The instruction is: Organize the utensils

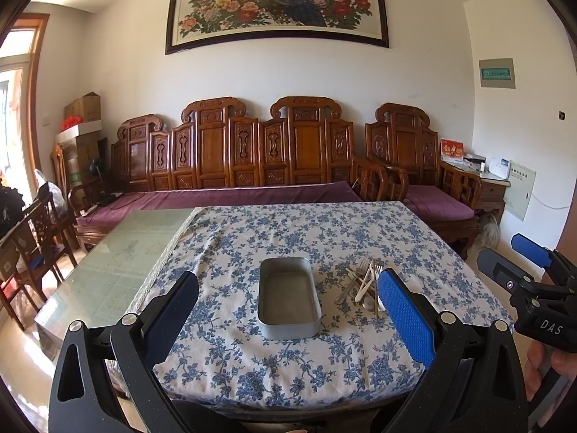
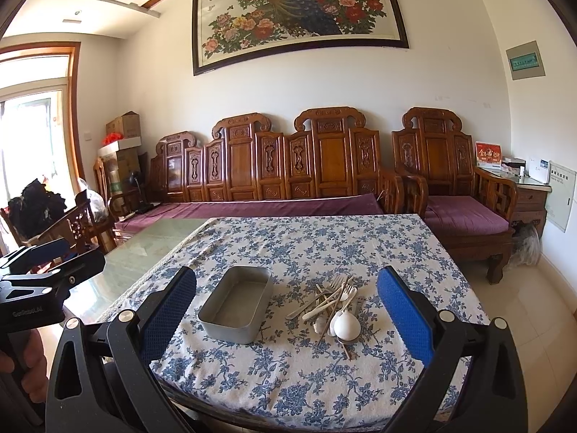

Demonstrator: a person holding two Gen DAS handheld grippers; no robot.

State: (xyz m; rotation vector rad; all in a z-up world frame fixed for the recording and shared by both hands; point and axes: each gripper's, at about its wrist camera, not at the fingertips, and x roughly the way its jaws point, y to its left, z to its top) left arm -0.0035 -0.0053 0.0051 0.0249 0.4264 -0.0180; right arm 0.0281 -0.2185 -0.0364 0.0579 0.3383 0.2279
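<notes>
My right finger pad (image 1: 405, 315) hides part of the utensil pile (image 1: 364, 285) in the left wrist view. Individual pieces in the pile overlap; their count cannot be determined. The tablecloth's (image 2: 306, 379) near edge is cut off behind my gripper bodies.

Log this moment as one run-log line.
phase: start | left tool: open, empty | right tool: open, empty | metal tray: empty | utensil pile: right of tray, untouched
</notes>
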